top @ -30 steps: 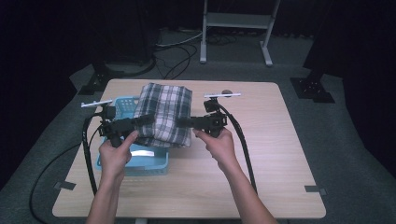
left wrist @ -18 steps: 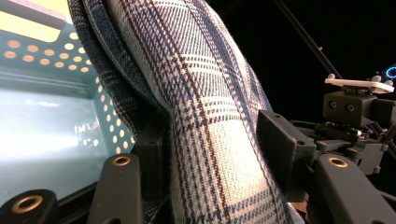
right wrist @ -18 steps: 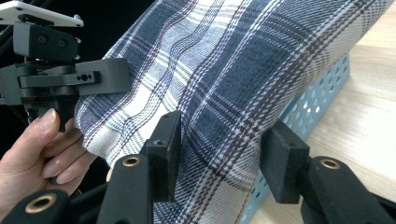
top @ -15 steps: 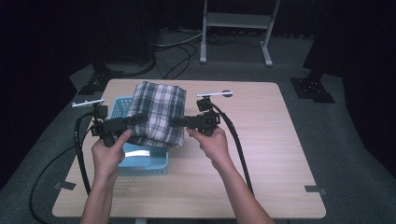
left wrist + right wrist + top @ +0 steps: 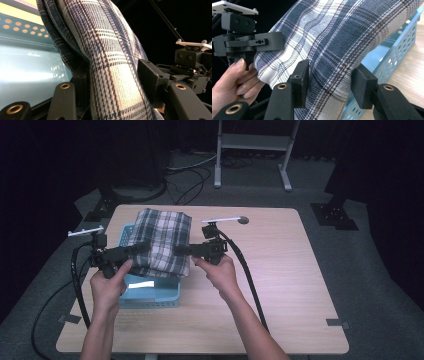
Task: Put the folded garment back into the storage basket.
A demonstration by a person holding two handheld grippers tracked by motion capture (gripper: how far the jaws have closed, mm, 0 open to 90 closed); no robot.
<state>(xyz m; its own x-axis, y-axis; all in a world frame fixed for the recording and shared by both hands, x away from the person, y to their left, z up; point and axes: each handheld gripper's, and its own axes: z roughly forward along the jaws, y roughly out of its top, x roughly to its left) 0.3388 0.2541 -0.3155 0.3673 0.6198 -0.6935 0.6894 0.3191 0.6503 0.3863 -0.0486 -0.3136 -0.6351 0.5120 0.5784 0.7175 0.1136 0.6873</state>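
In the high view, a folded plaid cloth (image 5: 162, 242) is sitting left of centre, hanging above a light blue basket (image 5: 150, 294) on the wooden table (image 5: 280, 285). The left gripper (image 5: 137, 248) is pinching the cloth's left edge, and the right gripper (image 5: 182, 251) is pinching its right edge; each is being held by a hand coming up from the bottom of the frame.

In the left gripper view, the cloth (image 5: 110, 60) is running from top centre down between the two black jaws, which are clamping it, with the basket (image 5: 30, 72) lying at the left.

In the right gripper view, the cloth (image 5: 337, 42) is filling the centre, squeezed between the jaws at the bottom, while the left gripper (image 5: 275, 41) is gripping its far edge at upper left and the basket (image 5: 397, 45) is showing at the right.
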